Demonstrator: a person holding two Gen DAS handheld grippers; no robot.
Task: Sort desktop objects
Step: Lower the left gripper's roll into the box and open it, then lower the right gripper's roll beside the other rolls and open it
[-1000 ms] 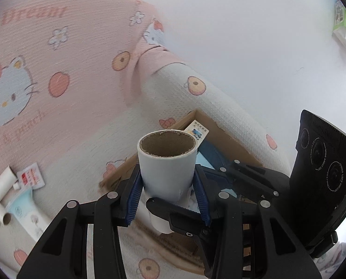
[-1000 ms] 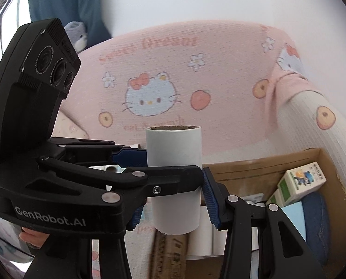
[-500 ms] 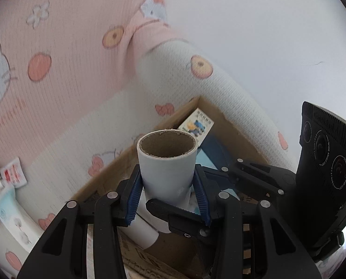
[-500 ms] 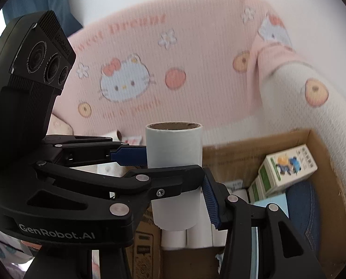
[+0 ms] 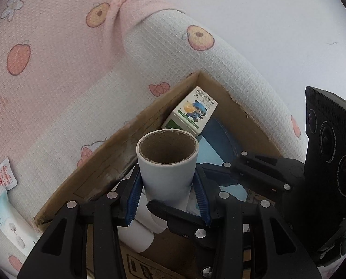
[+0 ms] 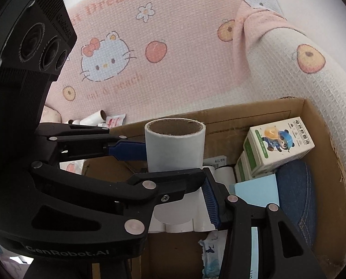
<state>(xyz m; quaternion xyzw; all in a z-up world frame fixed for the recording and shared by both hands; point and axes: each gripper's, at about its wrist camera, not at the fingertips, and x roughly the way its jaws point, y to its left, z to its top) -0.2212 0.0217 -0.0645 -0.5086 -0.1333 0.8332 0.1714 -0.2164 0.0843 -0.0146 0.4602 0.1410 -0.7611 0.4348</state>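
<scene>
My left gripper [image 5: 167,197] is shut on a white roll with a brown cardboard core [image 5: 168,162], held upright above an open cardboard box [image 5: 117,153]. The same roll [image 6: 175,151] shows in the right wrist view, pinched between the left gripper's blue pads [image 6: 126,151]. My right gripper's own fingers are mostly hidden behind the left gripper, so its state is unclear. Inside the box lie more white rolls [image 6: 180,223], a green-and-white carton with a cartoon figure [image 6: 280,146], a light blue pack [image 6: 254,190] and a dark blue denim item [image 6: 296,186].
The box sits on a pink and white Hello Kitty cover [image 6: 149,46], whose padded white edge [image 5: 219,69] curves around its far side. Loose rolls and red-and-white sachets [image 6: 108,121] lie on the cover left of the box. A white wall is behind.
Both views have tilted down and moved closer to the box. The roll, still gripped, now hangs over the box interior, and more of the box contents show.
</scene>
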